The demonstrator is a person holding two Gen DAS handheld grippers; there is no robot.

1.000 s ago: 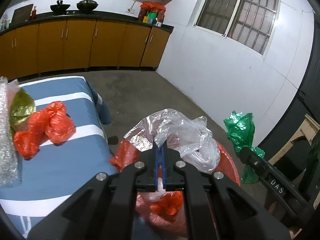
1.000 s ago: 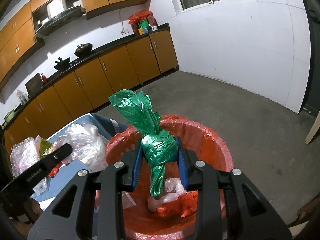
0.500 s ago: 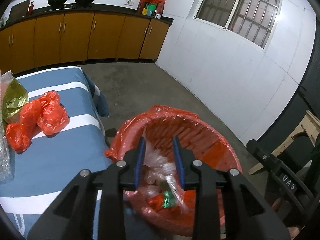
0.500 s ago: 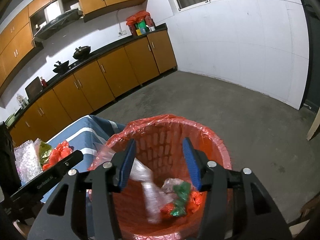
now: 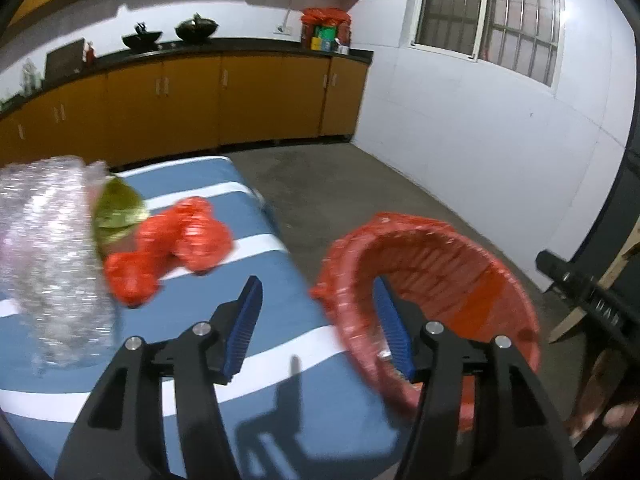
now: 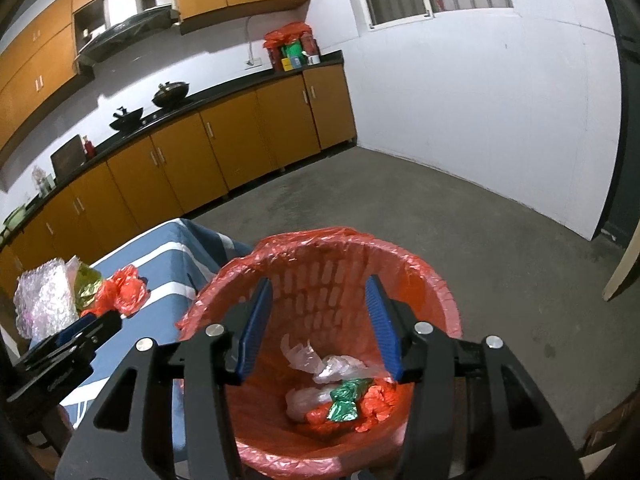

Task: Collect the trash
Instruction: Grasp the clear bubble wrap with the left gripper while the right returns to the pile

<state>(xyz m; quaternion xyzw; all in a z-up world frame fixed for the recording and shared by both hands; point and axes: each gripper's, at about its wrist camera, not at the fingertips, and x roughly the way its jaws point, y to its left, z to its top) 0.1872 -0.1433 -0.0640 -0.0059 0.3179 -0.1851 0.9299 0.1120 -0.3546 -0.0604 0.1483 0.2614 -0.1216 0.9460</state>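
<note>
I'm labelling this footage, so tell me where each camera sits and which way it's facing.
Left wrist: on the left gripper, looking along its open jaws over the blue striped table toward the red plastic bag and bubble wrap; the right gripper shows at right.
Right wrist: on the right gripper, jaws open, looking down into the red-lined trash basket at the green bag; the left gripper shows at left.
Shared: basket, table trash, kitchen cabinets.
</note>
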